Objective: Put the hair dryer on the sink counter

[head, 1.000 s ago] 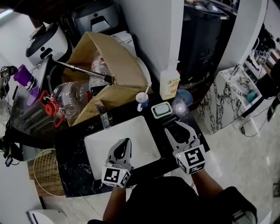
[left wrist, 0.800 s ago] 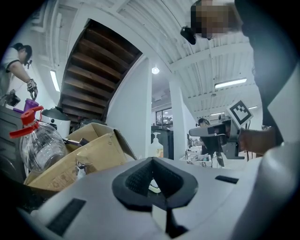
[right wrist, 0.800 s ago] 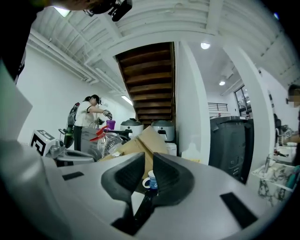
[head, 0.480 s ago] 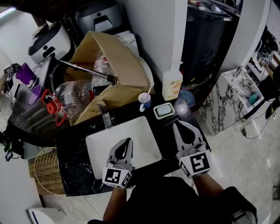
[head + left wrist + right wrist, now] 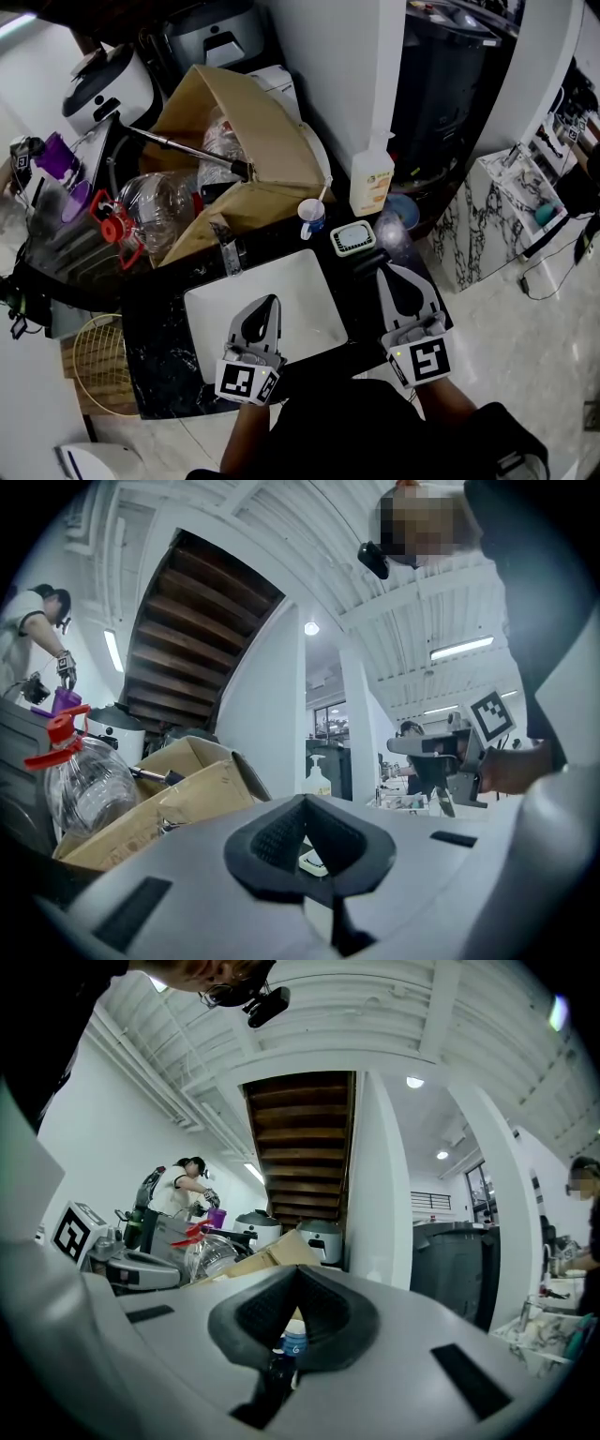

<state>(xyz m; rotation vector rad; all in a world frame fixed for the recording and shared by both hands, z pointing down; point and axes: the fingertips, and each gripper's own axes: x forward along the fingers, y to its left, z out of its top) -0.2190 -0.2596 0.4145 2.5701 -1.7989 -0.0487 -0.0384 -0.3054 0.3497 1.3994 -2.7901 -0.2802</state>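
Set into counter (image 5: 159, 375), sink (image 5: 300, 281), with tap (image 5: 228, 251) at its far left corner. Behind sink, left to right: cup (image 5: 309, 218), small device (image 5: 352, 238), bottle (image 5: 371, 183) at foot of pillar. Behind and left of those, cardboard box (image 5: 246, 131), with big jug (image 5: 150, 208) just left of it and cooker (image 5: 105, 89) farther back. Beside counter's left end, lower down, wire rack (image 5: 98, 366). Right of counter, apart from it, marble stand (image 5: 497, 202). Over sink's near edge, left gripper (image 5: 272, 300); over counter right of sink, right gripper (image 5: 392, 272).
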